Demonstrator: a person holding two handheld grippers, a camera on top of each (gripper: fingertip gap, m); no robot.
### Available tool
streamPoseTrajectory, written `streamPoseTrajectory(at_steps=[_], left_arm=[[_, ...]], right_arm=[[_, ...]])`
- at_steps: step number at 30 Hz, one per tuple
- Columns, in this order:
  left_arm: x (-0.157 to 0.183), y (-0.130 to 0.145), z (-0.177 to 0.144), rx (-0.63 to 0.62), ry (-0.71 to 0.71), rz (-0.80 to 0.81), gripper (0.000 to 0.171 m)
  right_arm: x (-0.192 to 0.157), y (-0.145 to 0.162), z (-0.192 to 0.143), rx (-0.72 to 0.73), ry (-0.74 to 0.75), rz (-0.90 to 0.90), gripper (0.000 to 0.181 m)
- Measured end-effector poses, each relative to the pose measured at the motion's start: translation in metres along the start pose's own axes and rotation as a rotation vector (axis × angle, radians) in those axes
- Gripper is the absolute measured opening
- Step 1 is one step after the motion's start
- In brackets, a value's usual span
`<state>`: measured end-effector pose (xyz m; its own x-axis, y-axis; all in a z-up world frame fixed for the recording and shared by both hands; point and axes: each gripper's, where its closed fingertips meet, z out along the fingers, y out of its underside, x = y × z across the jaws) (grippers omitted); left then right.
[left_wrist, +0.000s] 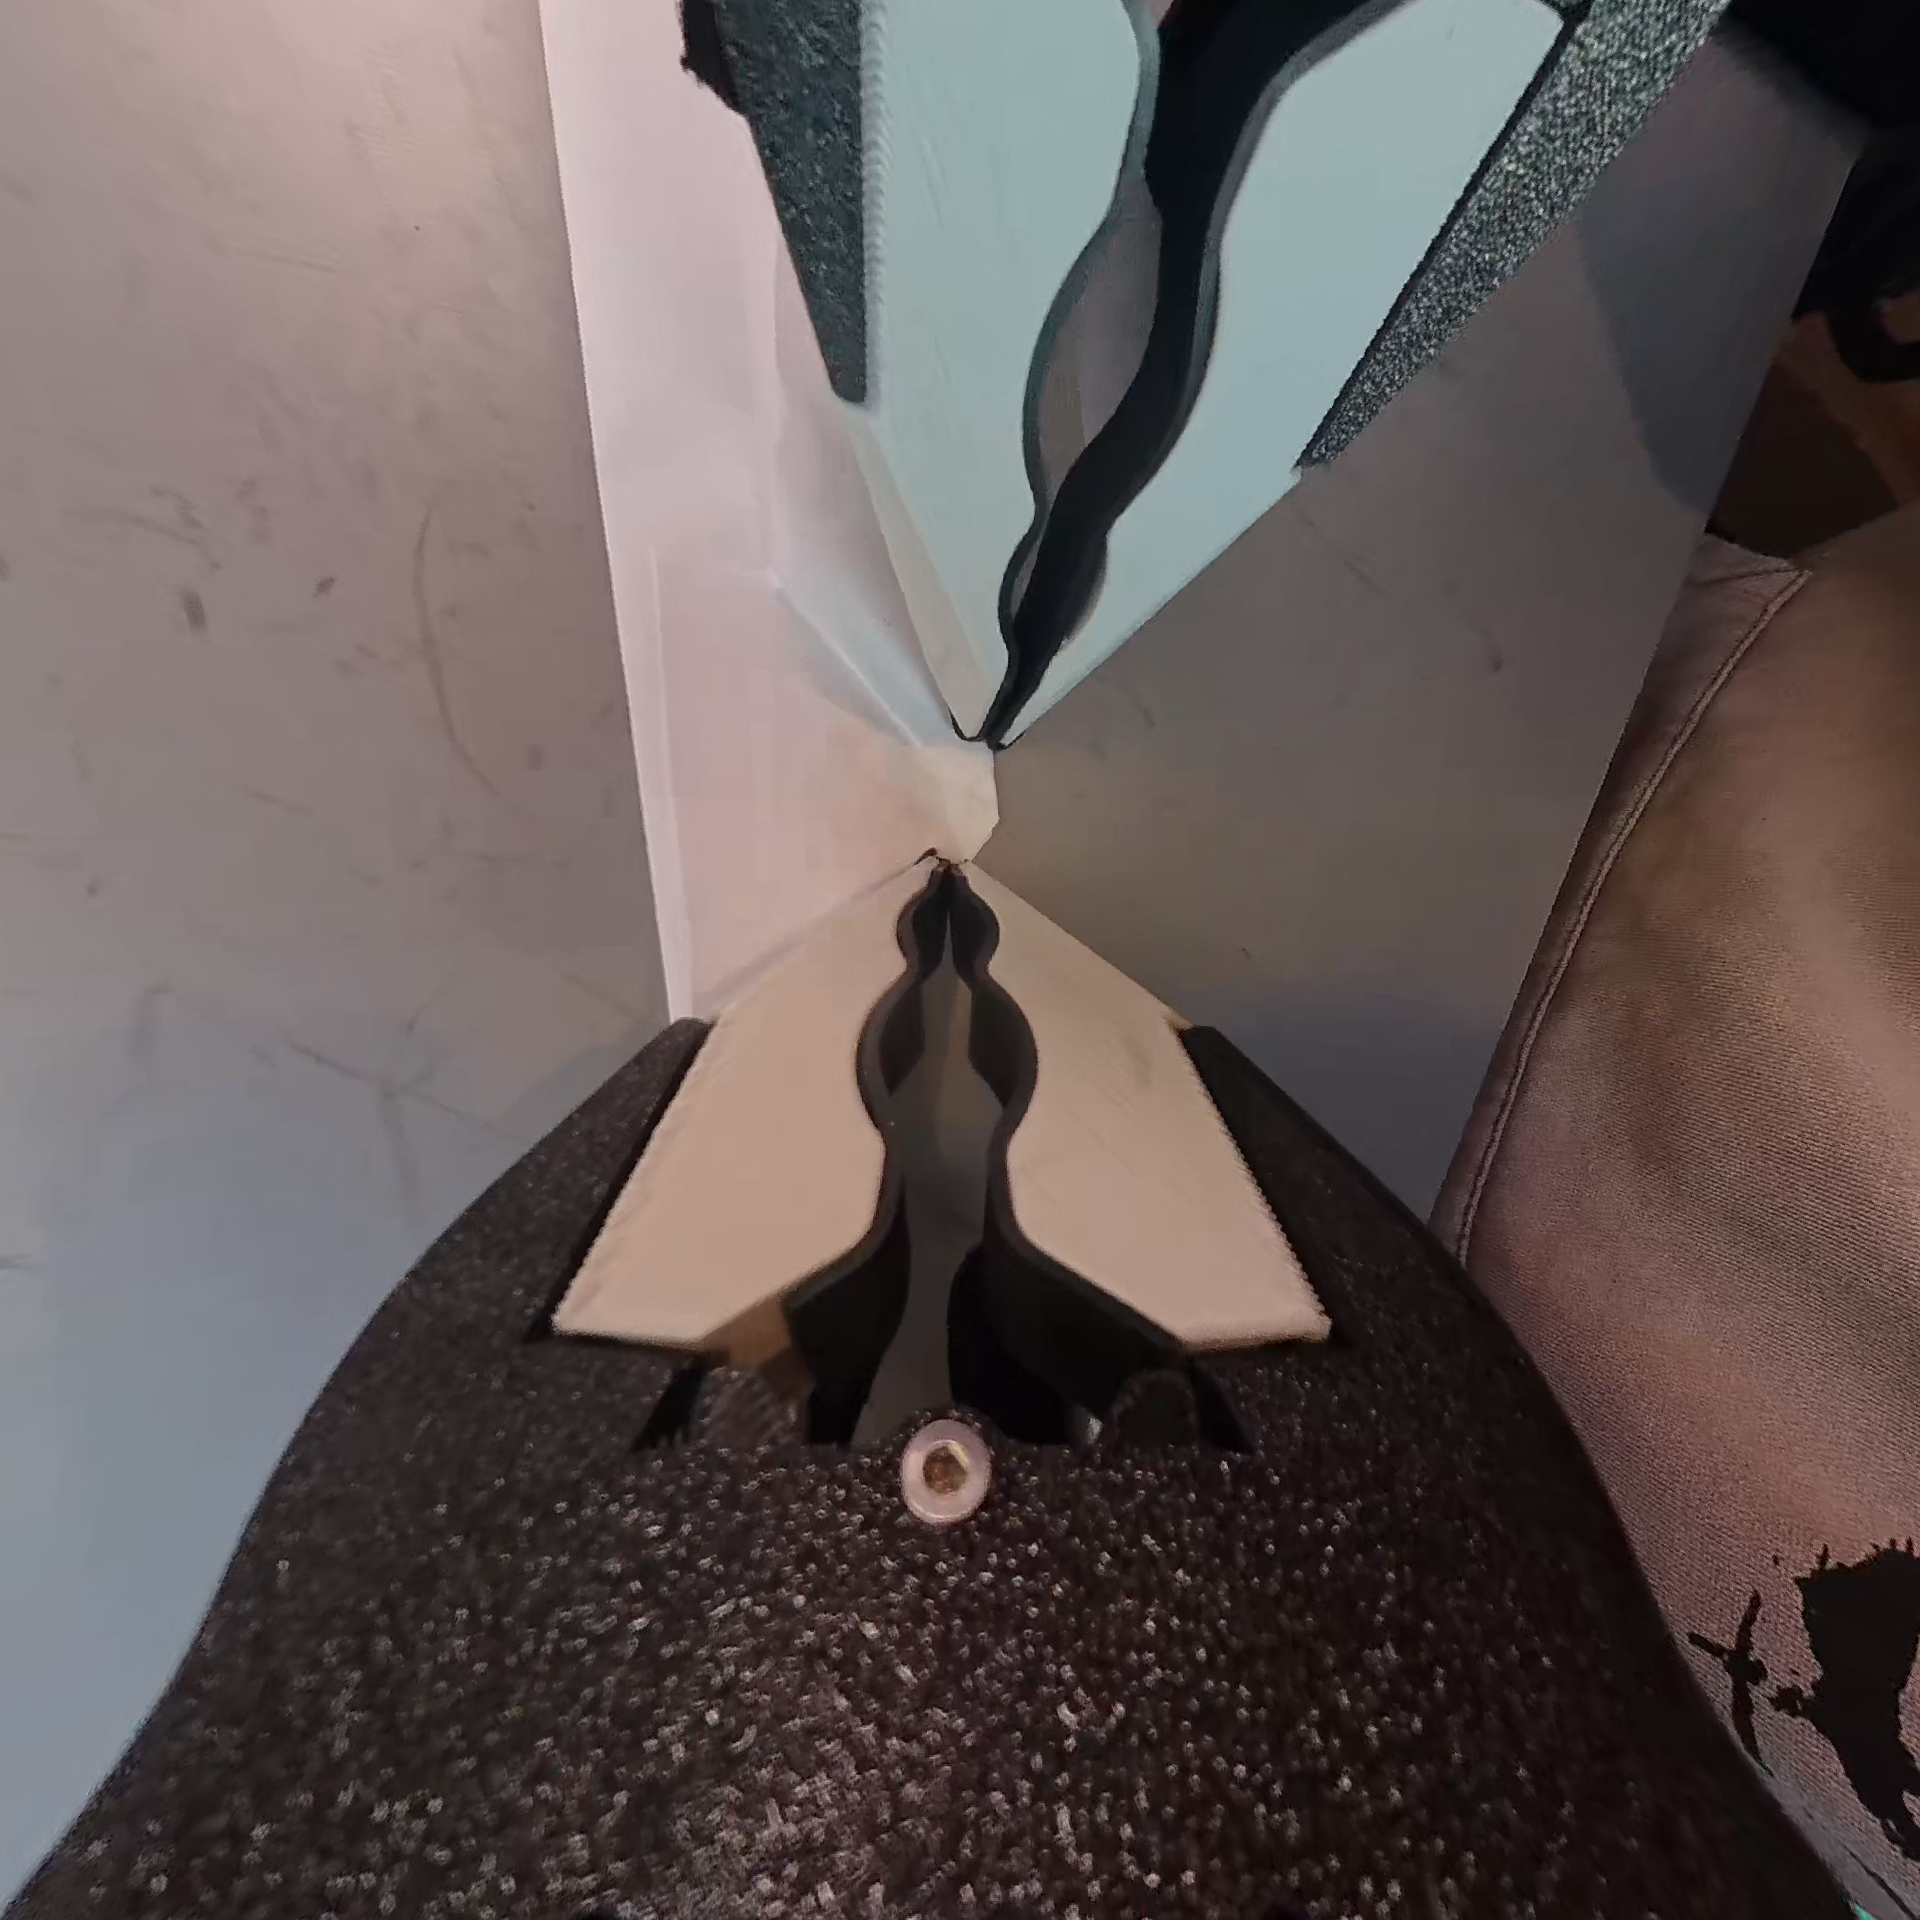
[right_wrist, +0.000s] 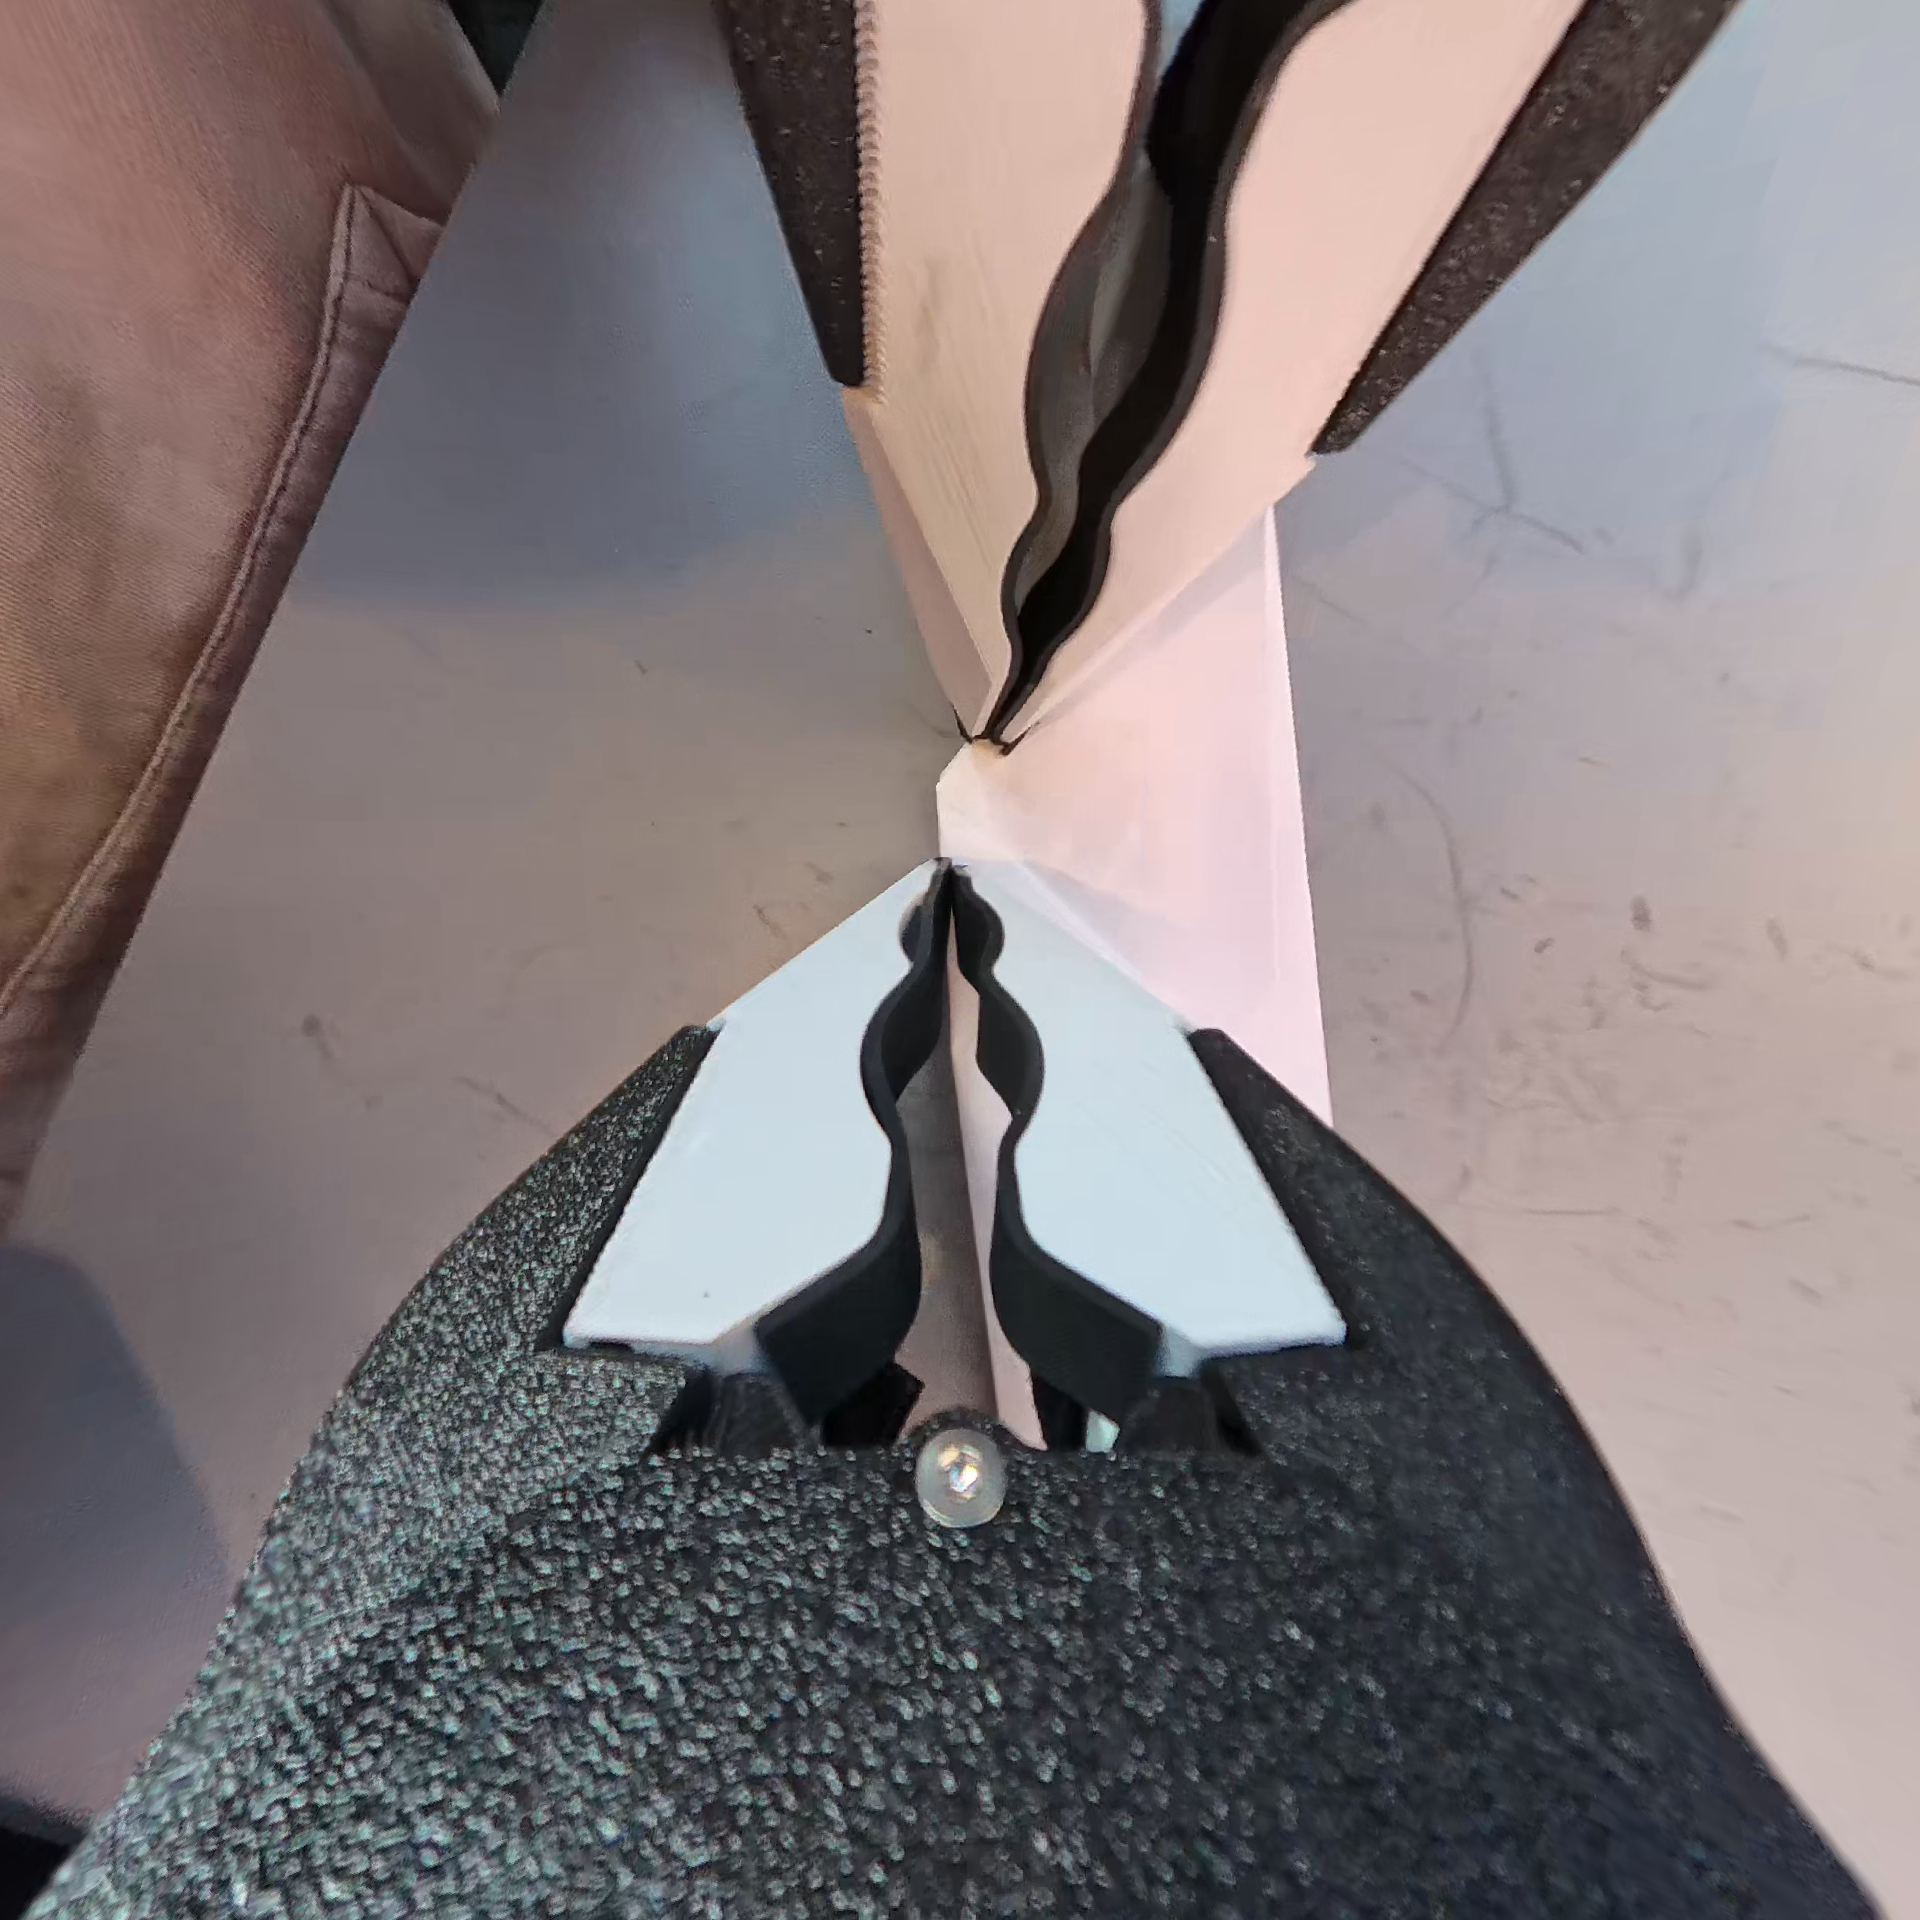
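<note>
A white paper sheet (left_wrist: 644, 436) stands on edge, creased, over a grey table. My left gripper (left_wrist: 948, 862) is shut, its fingertips pinching a crumpled corner of the paper (left_wrist: 966, 805). My right gripper (left_wrist: 982, 740) faces it from above in the left wrist view, tips almost touching mine, and is shut on the same corner. In the right wrist view my right gripper (right_wrist: 948, 864) is shut, with the paper (right_wrist: 1174, 831) running back between its black pads. The left gripper (right_wrist: 987, 740) shows opposite it, also shut on the paper.
The grey table top (left_wrist: 260, 623) is scuffed and scratched and also shows in the right wrist view (right_wrist: 1610, 831). A person's pinkish-brown garment (left_wrist: 1714, 1039) lies close on the right, with a black print low down. The same garment (right_wrist: 156, 468) fills the left of the right wrist view. Both grippers' tips are close together, under 4 cm apart.
</note>
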<state>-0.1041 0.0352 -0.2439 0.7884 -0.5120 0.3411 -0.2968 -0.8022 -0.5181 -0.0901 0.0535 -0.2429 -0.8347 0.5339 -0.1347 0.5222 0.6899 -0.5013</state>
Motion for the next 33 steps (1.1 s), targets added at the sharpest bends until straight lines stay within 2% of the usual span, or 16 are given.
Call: streamPoseTrajectory(at_steps=[6,9,13,18,23,29,33], left_arm=[[0.000,0.000,0.000,0.020,0.011,-0.002,0.000],[0.000,-0.001,-0.001,0.033,0.011,0.000,0.000],[0.018,-0.023,-0.009,0.171,0.090,-0.004,0.000],[0.011,-0.016,0.011,0.093,-0.039,0.100,0.000],[0.009,-0.014,0.013,0.067,-0.055,0.093,0.000],[0.009,-0.014,0.012,0.066,-0.012,0.036,0.000],[0.009,-0.015,0.012,0.056,0.022,0.002,0.000]], right_arm=[[0.001,0.001,0.000,-0.024,-0.078,0.134,0.000],[0.001,0.001,0.000,-0.044,-0.104,0.147,0.000],[0.001,0.001,0.000,-0.069,-0.118,0.161,0.000],[0.001,0.001,0.000,-0.053,-0.135,0.180,0.000],[0.001,0.001,0.000,-0.034,-0.111,0.162,0.000],[0.004,0.005,-0.010,0.058,0.115,0.131,0.000],[-0.006,0.006,-0.028,0.140,0.307,0.003,0.000]])
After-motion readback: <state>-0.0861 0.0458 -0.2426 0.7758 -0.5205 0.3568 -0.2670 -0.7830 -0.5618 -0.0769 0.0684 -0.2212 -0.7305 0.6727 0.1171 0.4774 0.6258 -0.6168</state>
